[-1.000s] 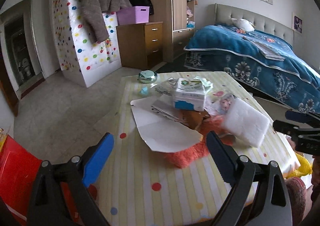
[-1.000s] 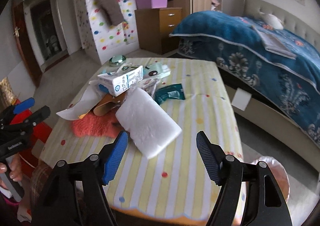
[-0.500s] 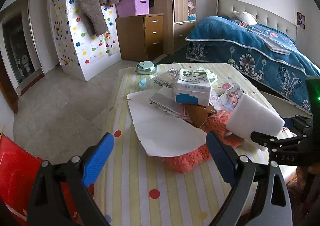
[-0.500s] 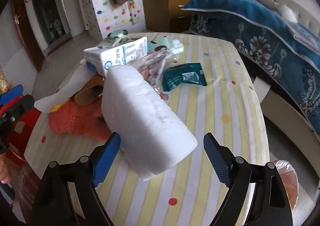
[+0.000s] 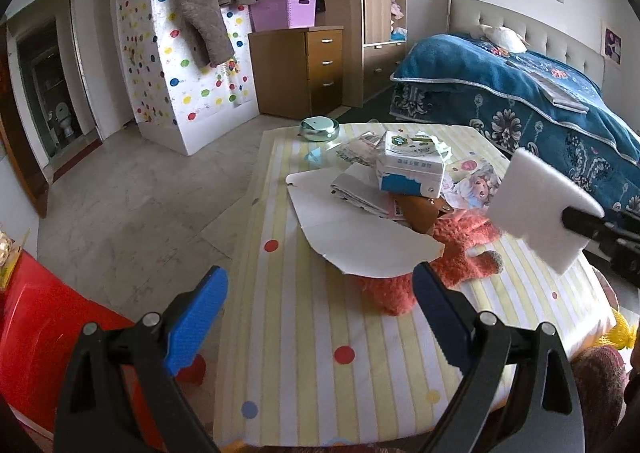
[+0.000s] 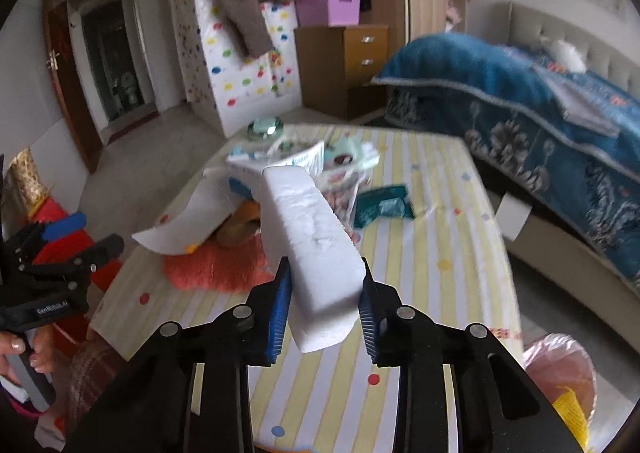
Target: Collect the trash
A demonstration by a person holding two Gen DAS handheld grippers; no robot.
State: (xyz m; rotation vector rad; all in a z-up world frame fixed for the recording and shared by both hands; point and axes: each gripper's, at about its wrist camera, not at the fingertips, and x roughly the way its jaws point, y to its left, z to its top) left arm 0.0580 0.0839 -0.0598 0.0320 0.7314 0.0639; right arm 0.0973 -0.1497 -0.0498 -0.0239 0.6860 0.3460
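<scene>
My right gripper [image 6: 323,303] is shut on a white foam block [image 6: 308,237] and holds it lifted above the striped table [image 6: 432,253]. The block also shows at the right of the left wrist view [image 5: 540,209]. My left gripper [image 5: 320,317] is open and empty over the table's near end [image 5: 304,333]. A trash pile lies on the table: a white paper sheet [image 5: 352,237], a white and blue carton [image 5: 408,169], an orange fluffy cloth [image 5: 452,257] and a green wrapper [image 6: 384,205].
A red bin [image 5: 36,317] stands left of the table. A pink bag [image 6: 560,373] sits at the table's right. A blue-covered bed [image 5: 520,93] is on the right, a wooden drawer cabinet [image 5: 304,69] behind. A round green tin [image 5: 320,129] sits at the table's far edge.
My right gripper has closed on the foam block and lifted it off the table. My left gripper has stayed open, shifting slightly.
</scene>
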